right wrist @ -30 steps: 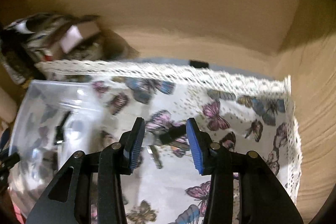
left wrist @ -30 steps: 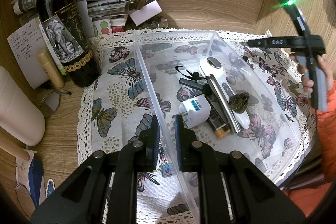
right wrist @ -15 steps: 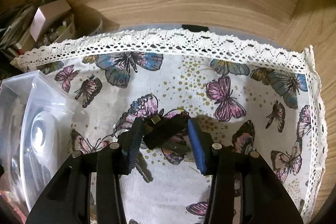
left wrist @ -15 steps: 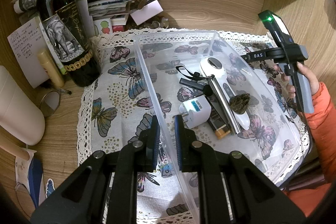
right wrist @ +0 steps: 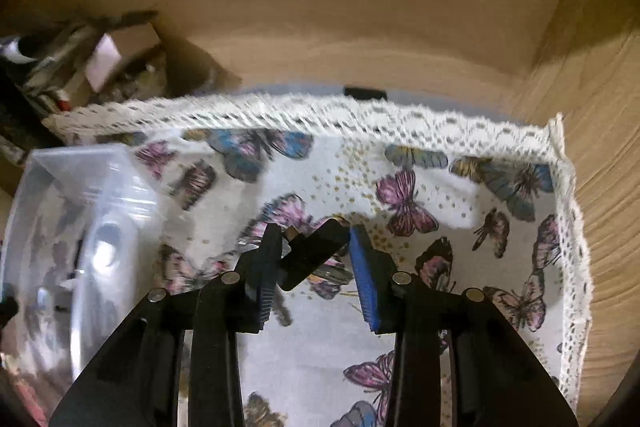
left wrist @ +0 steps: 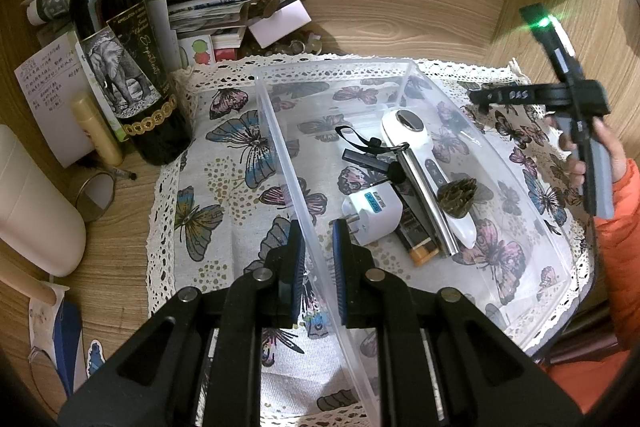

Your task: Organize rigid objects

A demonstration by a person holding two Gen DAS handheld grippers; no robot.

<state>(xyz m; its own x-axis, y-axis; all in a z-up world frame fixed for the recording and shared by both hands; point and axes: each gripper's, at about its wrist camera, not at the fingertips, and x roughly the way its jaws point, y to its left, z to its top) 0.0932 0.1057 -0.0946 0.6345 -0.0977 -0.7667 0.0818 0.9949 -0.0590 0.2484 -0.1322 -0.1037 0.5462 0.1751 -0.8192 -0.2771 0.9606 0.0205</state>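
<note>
Most of the sorting looks done, judging by the clear plastic bin [left wrist: 400,75] on the butterfly cloth [left wrist: 224,211]: it already holds a white handheld device [left wrist: 420,155], a white plug adapter [left wrist: 374,213], a dark pinecone-like piece [left wrist: 456,195], a lighter with an orange end [left wrist: 416,235], a metal bar [left wrist: 424,199] and a black strapped item [left wrist: 360,155], all gathered toward the middle of its floor. What remains, as far as you can see, is the one item in your right hand's tool.

Your left gripper [left wrist: 316,259] is nearly closed, its pads straddling the bin's left wall near the front edge of the cloth and apparently pinching it to steady the bin.

Your right gripper [right wrist: 316,263] is partly closed on a black key-like object [right wrist: 316,253], which sits tilted between the fingers with a small metal tip showing at its left end. It hangs above the cloth's right half, beside the bin's right wall and not yet over it. The view is motion-blurred, so whether the right pad fully touches the object is hard to tell. I judge the drop into the bin is the step left.
</note>
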